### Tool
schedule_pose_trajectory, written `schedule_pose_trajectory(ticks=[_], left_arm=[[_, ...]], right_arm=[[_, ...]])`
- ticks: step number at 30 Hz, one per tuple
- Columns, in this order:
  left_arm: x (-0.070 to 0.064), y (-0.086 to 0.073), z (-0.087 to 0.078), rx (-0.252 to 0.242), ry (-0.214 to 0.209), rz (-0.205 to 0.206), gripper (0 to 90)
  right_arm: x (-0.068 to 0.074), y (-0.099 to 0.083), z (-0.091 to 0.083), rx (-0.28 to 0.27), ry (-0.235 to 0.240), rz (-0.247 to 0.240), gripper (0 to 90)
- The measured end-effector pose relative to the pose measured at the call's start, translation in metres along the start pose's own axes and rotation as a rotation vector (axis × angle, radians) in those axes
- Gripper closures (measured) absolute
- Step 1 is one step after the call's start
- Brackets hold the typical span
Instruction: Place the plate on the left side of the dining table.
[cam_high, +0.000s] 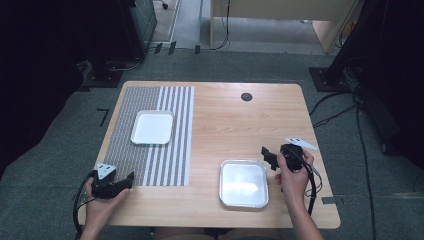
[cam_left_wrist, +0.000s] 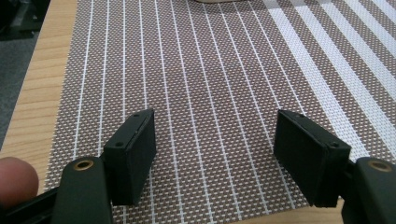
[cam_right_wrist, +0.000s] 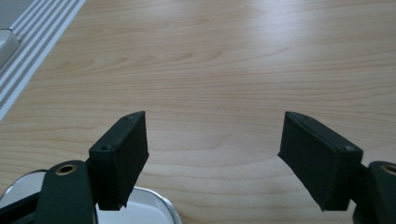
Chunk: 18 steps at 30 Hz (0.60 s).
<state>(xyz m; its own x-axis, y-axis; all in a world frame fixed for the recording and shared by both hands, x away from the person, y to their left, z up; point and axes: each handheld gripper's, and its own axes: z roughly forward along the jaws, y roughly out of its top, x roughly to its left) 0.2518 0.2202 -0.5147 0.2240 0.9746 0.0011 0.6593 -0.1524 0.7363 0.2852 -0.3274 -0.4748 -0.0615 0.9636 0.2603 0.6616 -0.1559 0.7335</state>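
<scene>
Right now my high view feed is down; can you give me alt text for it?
A person holds the left gripper over the near left corner of a striped placemat and the right gripper just right of a silver tray on a wooden table, both jaws open and holding nothing. A white square tray sits on the placemat.

Lab-style recording room, light wooden table (cam_high: 225, 125) on grey carpet (cam_high: 60, 140), black cables (cam_high: 350, 120) trailing across the floor, black equipment stands (cam_high: 107, 70) at the edges
</scene>
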Motion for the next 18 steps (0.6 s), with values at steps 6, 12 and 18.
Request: schedule_pose_trajectory(ticks=[6, 12, 18], left_arm=[[-0.001, -0.001, 0.0, -0.008, 0.002, -0.001, 29.8], [-0.001, -0.002, 0.0, -0.013, 0.003, 0.0, 29.9], [-0.001, -0.002, 0.0, -0.018, 0.004, 0.001, 29.9]], right_arm=[[-0.019, -0.01, -0.007, 0.008, -0.036, -0.002, 23.6], [-0.041, -0.016, -0.017, 0.006, -0.074, -0.01, 23.6], [-0.063, -0.028, -0.027, 0.014, -0.106, -0.004, 23.7]])
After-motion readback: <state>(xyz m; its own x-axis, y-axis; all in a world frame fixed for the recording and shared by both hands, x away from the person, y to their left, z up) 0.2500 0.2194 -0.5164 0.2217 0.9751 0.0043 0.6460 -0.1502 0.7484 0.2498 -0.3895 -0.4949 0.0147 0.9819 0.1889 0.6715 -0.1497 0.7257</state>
